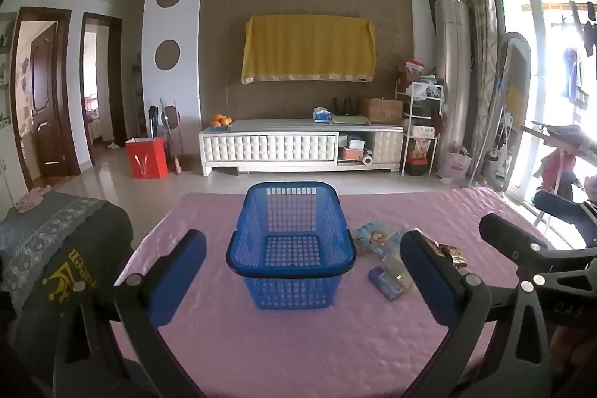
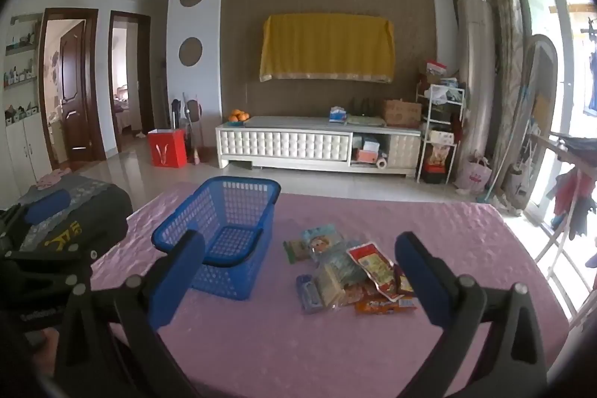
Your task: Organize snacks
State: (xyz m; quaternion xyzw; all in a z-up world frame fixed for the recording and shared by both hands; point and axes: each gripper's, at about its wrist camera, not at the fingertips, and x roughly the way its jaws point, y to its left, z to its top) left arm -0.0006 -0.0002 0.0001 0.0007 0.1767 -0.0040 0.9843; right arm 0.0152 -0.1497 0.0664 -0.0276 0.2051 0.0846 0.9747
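While the blue basket (image 1: 291, 245) sits empty on the pink worktop (image 1: 298, 342), the task looks unstarted: the snack packets (image 2: 350, 271) all lie in a loose heap just right of the basket. Each hand-held gripper, left (image 1: 304, 276) and right (image 2: 298, 276), gapes fully and holds nothing. Only the right wrist view shows the whole heap; the left view's own finger hides part of it.
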